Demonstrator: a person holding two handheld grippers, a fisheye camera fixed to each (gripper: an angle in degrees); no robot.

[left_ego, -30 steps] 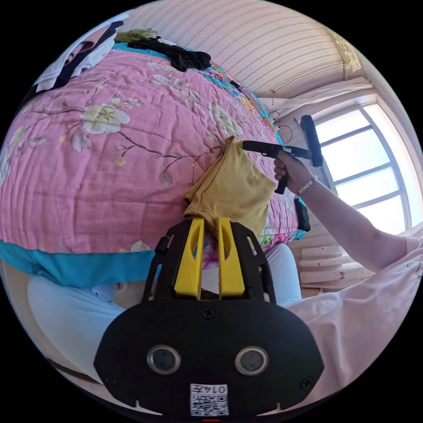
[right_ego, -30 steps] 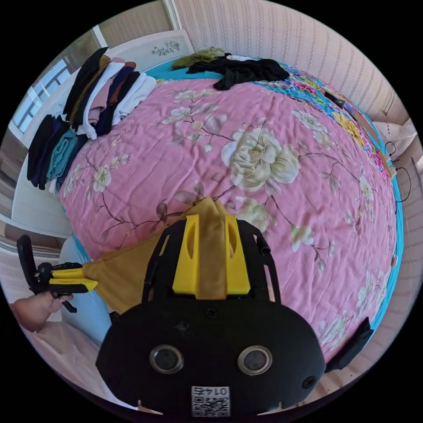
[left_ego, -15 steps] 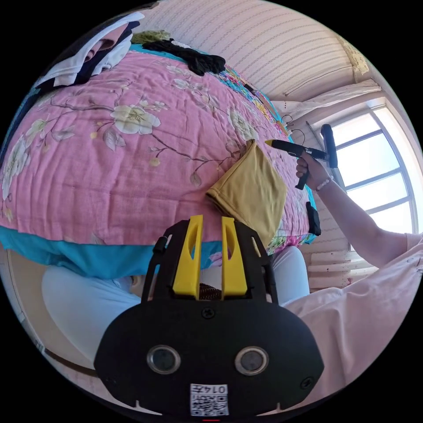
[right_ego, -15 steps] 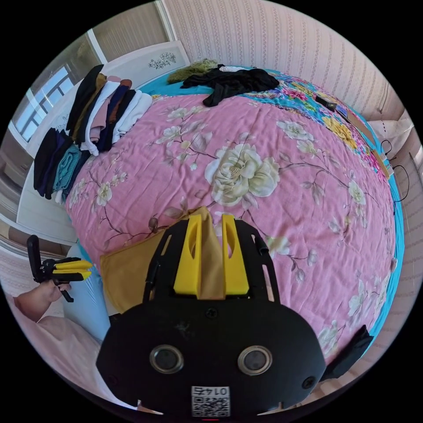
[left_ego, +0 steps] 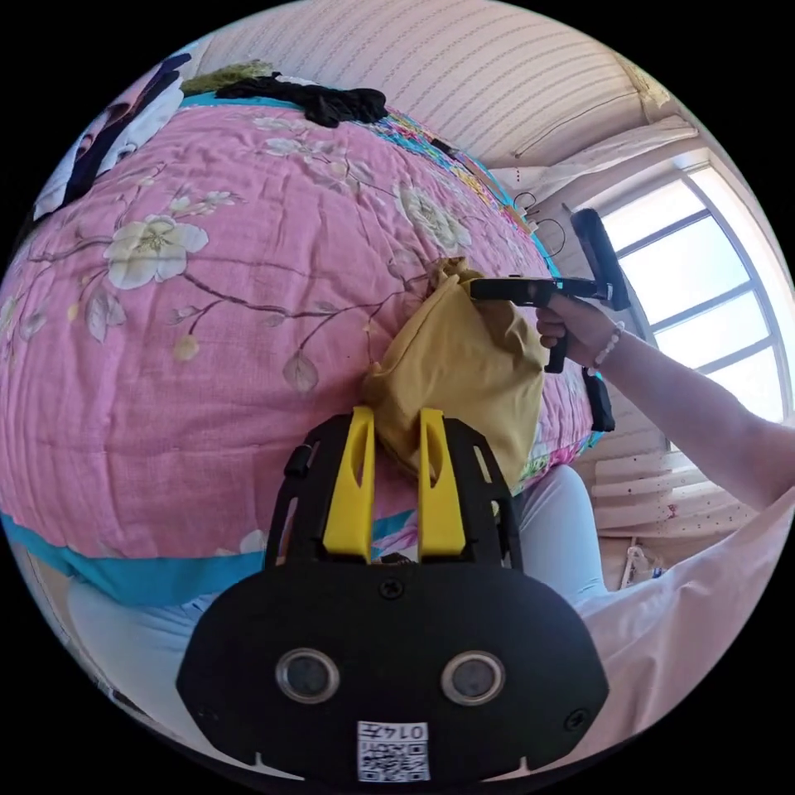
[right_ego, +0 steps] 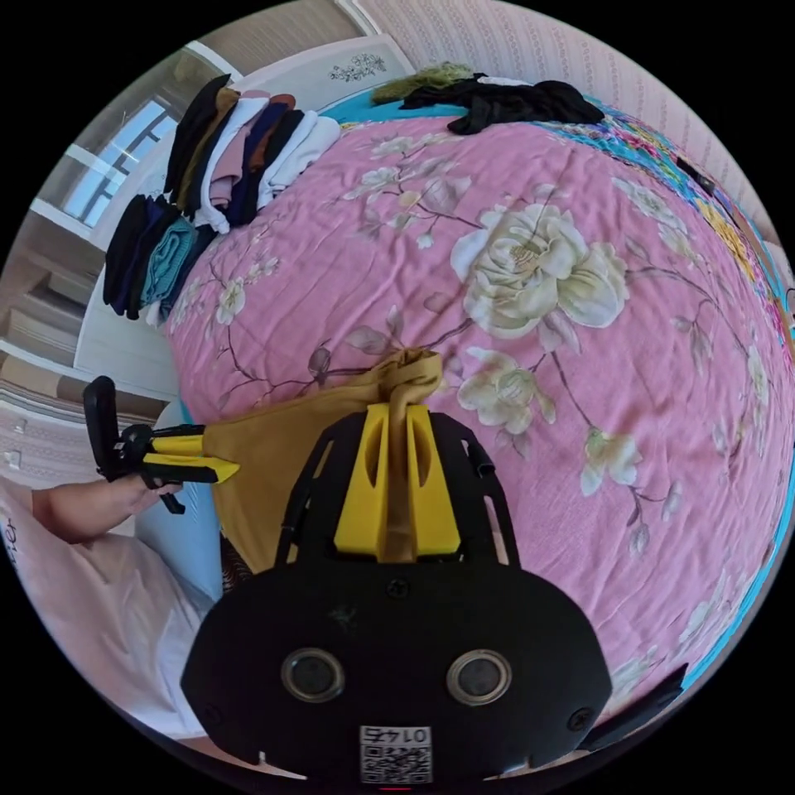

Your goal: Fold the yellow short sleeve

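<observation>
Yellow short sleeve (left_ego: 451, 373) already folded into compact packet, near front edge of pink floral quilt (left_ego: 207, 290). Right gripper (right_ego: 396, 422) jaws clamped on bunched far corner; left gripper (left_ego: 396, 418) jaws closed on near edge. Left, by my read: set down flat, maybe move to folded stack (right_ego: 224, 157).

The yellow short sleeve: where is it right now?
The yellow short sleeve hangs bunched at the near edge of the pink floral quilt, pinched by the right tool and reaching the left tool.

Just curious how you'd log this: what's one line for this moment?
shirt: yellow, bunched, on pink quilt | right tongs: shut on shirt | left tongs: around shirt edge, grip unclear
</observation>
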